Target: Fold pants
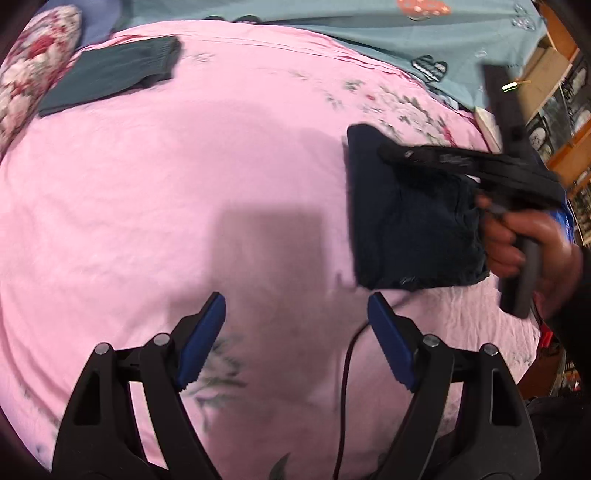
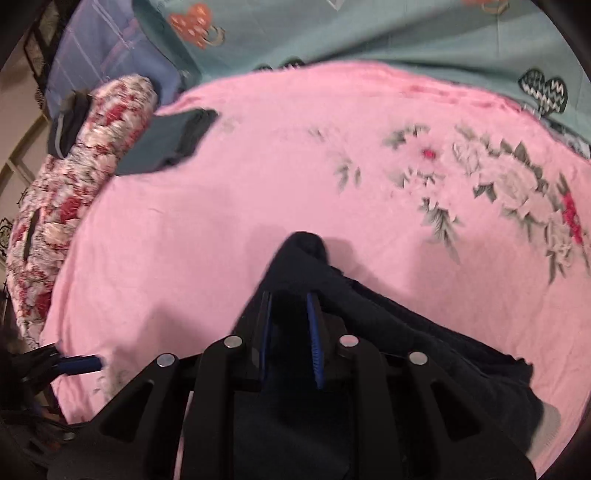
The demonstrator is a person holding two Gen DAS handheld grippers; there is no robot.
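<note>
pink sheet (image 1: 147, 221) is covering the bed, and the left gripper (image 1: 295, 332) is hanging over a bare stretch of it, tilted down, its blue pads (image 1: 201, 339) standing wide apart with nothing between them. the right gripper (image 2: 290, 332) is angling down too, a hand (image 1: 524, 243) wrapping its handle, its jaws narrow with dark cloth of the folded navy pants (image 1: 410, 221) between them. a second folded dark garment (image 1: 110, 74) is lying near a flowered pillow (image 1: 33, 66). a teal blanket (image 2: 369, 33) is lying beyond the pink sheet.
</note>
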